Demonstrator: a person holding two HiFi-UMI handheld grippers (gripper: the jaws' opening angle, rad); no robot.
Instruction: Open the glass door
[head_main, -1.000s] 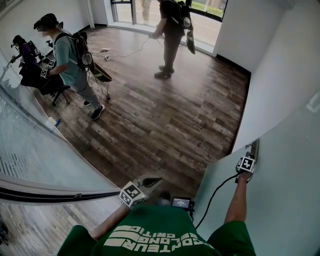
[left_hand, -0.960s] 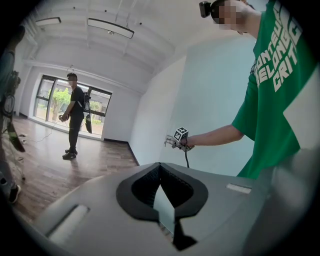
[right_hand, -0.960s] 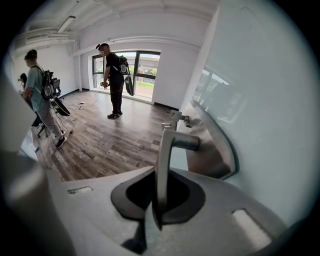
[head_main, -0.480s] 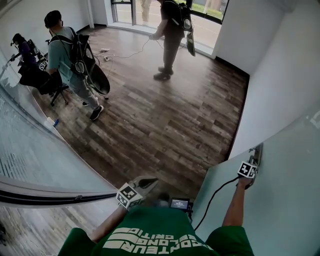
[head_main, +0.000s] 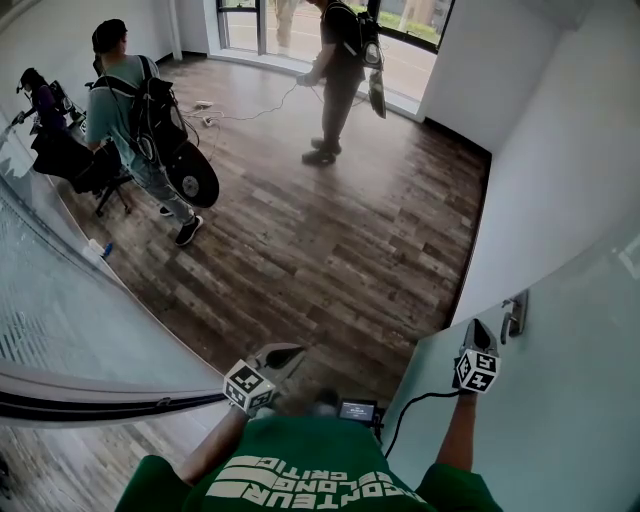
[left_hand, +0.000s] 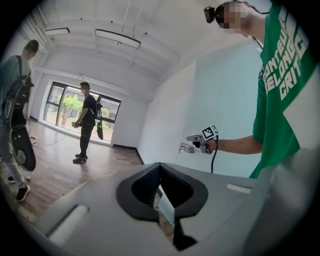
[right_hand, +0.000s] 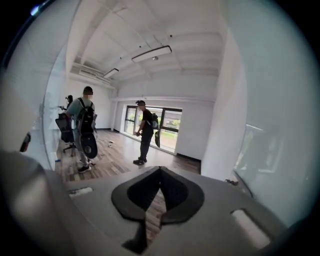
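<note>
Now the glass door (head_main: 570, 420) stands at the person's right, swung aside so the way onto the wood floor (head_main: 330, 240) lies open, and its metal handle (head_main: 513, 318) is bare. The right tongs (head_main: 478, 328), which were up against that handle a moment ago, have come away and hang just beside it, their jaws having just closed together on nothing. The left tongs (head_main: 292, 352) hover over the threshold, also together and empty, so to my eye the opening looks done.
</note>
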